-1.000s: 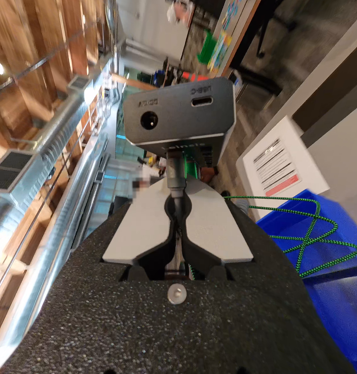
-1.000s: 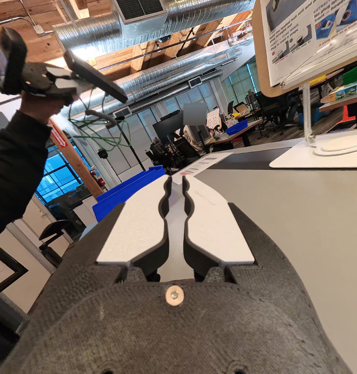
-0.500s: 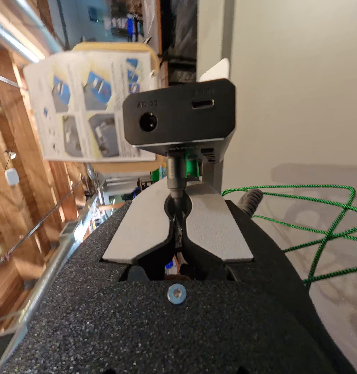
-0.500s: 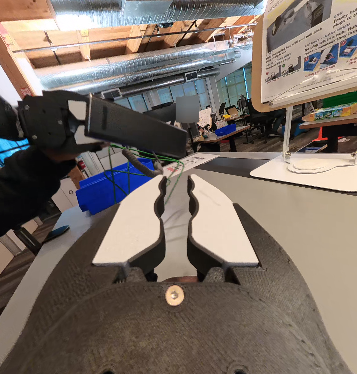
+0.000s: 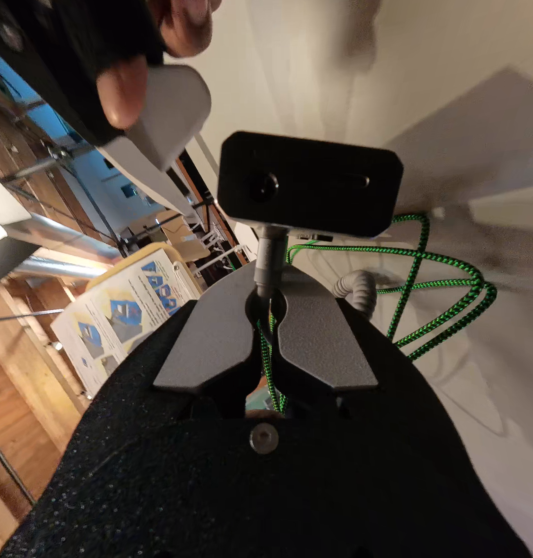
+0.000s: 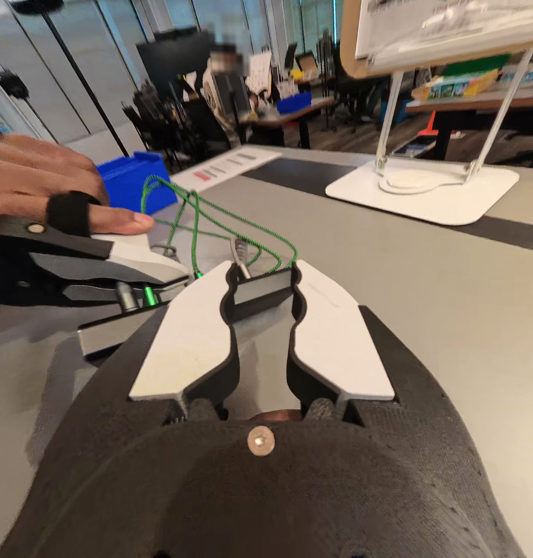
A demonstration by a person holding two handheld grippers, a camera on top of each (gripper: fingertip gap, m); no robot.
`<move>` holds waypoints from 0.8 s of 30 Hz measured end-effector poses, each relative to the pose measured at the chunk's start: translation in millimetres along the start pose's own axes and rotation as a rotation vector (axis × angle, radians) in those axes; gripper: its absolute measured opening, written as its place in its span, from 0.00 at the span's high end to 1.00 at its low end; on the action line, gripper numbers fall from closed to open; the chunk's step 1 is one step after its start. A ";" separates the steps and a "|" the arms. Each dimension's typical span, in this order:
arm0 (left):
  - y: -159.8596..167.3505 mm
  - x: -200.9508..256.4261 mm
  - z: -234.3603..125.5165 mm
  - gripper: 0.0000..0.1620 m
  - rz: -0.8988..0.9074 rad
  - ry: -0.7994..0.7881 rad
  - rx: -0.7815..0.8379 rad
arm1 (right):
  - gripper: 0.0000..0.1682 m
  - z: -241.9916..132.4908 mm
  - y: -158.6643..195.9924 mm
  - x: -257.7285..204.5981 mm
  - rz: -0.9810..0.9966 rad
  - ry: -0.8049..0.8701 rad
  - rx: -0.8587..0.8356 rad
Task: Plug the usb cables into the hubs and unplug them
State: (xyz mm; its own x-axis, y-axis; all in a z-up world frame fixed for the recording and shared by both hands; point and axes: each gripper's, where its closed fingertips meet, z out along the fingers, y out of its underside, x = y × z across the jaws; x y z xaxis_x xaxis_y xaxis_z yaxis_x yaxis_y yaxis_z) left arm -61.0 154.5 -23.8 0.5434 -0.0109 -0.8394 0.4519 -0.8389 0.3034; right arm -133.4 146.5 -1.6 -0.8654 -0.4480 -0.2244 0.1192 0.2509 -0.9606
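Note:
My left gripper (image 5: 269, 280) is shut on the grey plug (image 5: 268, 253) of a cable that is plugged into a dark grey hub (image 5: 307, 184). The hub lies low over the grey table (image 6: 395, 302). A green braided cable (image 5: 440, 287) loops beside it, and its green plug (image 6: 149, 296) sits in the hub next to the grey plug. My right gripper (image 6: 262, 268) is open, with its two fingertips either side of the hub's far end (image 6: 262, 290). The left gripper (image 6: 174, 277) and the hand holding it show at the left of the right wrist view.
A blue bin (image 6: 132, 181) stands at the table's far left edge. A white sign stand (image 6: 422, 187) with an instruction board stands at the back right. A paper sheet (image 6: 229, 166) lies at the back. Office desks and chairs lie beyond the table. Across from one pair of fingers to the other is roughly 8 cm.
My left gripper brought the hub down from the air to the table. My right gripper opened wide and moved in around the hub's end.

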 end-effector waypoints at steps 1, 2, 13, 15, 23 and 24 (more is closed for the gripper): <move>-3.4 1.0 0.2 1.00 0.035 0.001 0.006 | 0.79 2.6 7.4 0.3 -0.009 0.003 -0.048; -6.7 2.4 0.5 1.00 0.069 0.003 0.011 | 0.78 5.1 14.9 0.4 -0.019 0.006 -0.095; -56.1 18.4 3.3 0.97 0.309 -0.009 0.128 | 0.76 13.0 46.4 -3.0 -0.152 0.000 -0.272; -60.4 10.7 3.9 0.88 0.280 -0.044 0.131 | 0.76 13.4 51.6 -3.9 -0.176 -0.002 -0.306; -62.3 -21.0 -15.6 0.65 0.136 -0.167 0.122 | 0.77 9.2 72.7 4.9 -0.199 0.030 -0.449; -60.7 -26.7 -21.6 0.63 0.112 -0.182 0.122 | 0.77 8.4 75.3 6.9 -0.199 0.036 -0.468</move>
State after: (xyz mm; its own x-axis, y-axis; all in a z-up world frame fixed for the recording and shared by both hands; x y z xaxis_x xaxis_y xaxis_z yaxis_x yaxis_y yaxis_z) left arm -87.7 217.5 -10.0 0.4441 -0.1961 -0.8742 0.3012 -0.8863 0.3518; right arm -126.2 155.1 -76.9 -0.8663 -0.4986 -0.0304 -0.2737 0.5247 -0.8061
